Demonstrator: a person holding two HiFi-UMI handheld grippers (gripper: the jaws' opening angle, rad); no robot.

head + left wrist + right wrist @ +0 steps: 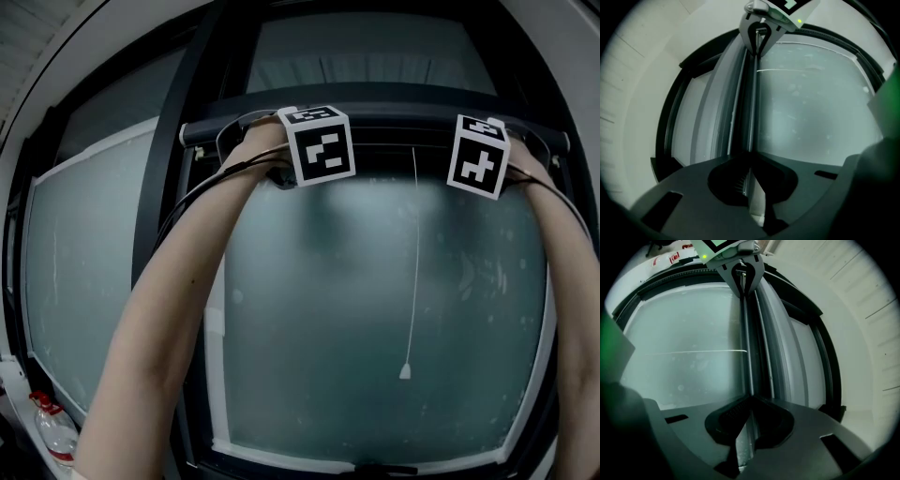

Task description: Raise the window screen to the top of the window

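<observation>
Left gripper (750,183) and right gripper (749,427) each pinch the window-screen rail (403,129), seemingly light, stiff, best held evenly.

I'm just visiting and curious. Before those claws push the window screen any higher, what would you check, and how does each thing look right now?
1. Left claw shut on the screen bar: ok.
2. Right claw shut on the same bar: ok.
3. Bar level between the two claws: ok, as far as the head view shows.
4. Pull cord hanging free, apart from both claws: ok.
5. Screen at the top of the window: not ok; glass shows above the bar.
6. Side tracks free of snags higher up: cannot tell.
</observation>
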